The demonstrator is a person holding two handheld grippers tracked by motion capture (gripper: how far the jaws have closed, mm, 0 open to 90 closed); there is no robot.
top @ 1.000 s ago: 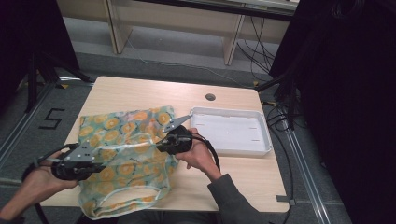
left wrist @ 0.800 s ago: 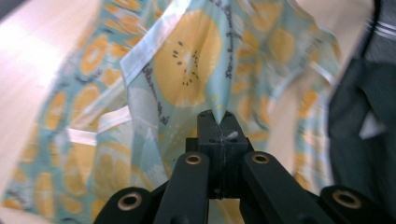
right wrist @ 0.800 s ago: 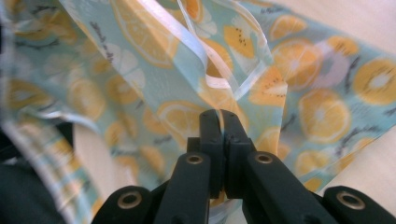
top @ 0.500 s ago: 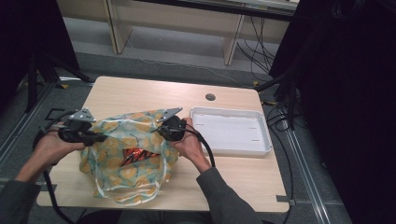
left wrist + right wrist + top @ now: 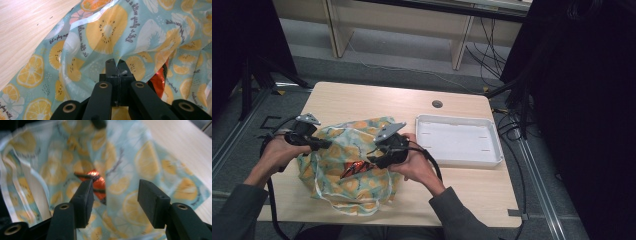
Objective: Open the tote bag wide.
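High view: fruit-print bag [image 5: 347, 165] lies on the counter [image 5: 362, 100], left of the white tray [image 5: 459, 140]. Left hand-held gripper [image 5: 323, 145] sits at the bag's left edge; right hand-held gripper [image 5: 371, 161] is over the bag's middle, tray side. The bag mouth is pulled open and a red-orange shiny packet [image 5: 353, 168] shows inside. The tray looks bare. Judgement: opening is done, picking the packet out is not yet done, and it may be meant for the tray, though that is a guess.

Left gripper view: left hand-held gripper [image 5: 116, 65] is pressed together, pinching a fold of the bag [image 5: 110, 32], and cloth puckers from the tips. The fabric is thin, slightly see-through and crinkly, teal with orange and lemon slices and small script text. A bit of the packet [image 5: 157, 82] shows right of the jaws, glossy foil. Pale wood-grain counter [image 5: 27, 27] is at upper left of the bag.

Right gripper view: right hand-held gripper [image 5: 115, 191] is spread, with nothing between its flat black pads. It points into the bag [image 5: 150, 162], toward the packet [image 5: 96, 178], which lies deeper in the bag and not touched. The packet is crumpled, reflective, red-orange with dark bands. A white band [image 5: 15, 185] runs along the bag's rim, to the left of the packet. Counter [image 5: 175, 137] at upper right.
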